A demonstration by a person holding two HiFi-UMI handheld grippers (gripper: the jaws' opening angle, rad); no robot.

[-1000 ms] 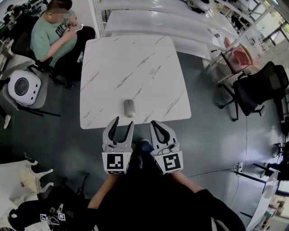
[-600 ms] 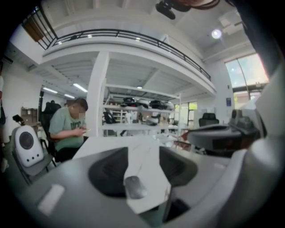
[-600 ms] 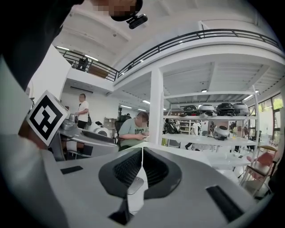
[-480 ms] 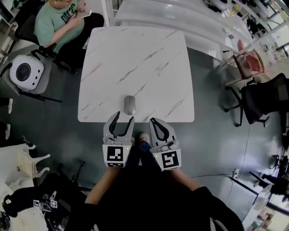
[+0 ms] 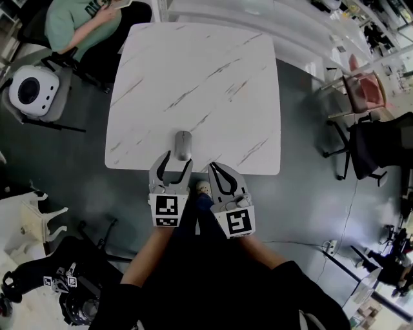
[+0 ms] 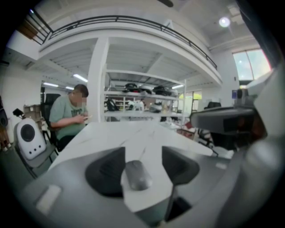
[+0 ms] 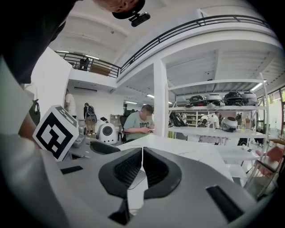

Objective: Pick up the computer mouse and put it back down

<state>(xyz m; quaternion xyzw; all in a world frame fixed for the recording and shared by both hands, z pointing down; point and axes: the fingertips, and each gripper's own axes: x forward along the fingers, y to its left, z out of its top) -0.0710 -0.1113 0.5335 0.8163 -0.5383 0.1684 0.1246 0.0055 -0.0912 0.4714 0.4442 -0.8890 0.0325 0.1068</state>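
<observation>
Opening the jaws of the left gripper (image 5: 176, 166) at the near edge of the white, grey-veined square table (image 5: 193, 71); framing the grey oval computer mouse (image 6: 137, 174) in the gap without touching it. Lying flat on the tabletop just ahead of those tips. Holding the right gripper (image 7: 142, 167) alongside, jaws pinched almost together on nothing.

— What stands in front of your left gripper (image 5: 177, 163)?
— Only the mouse (image 5: 183, 144), at the tips of its opening jaws. Bare table (image 5: 193, 77) lies open either side and beyond. The seated person (image 5: 84, 19) is at the far-left corner.
</observation>
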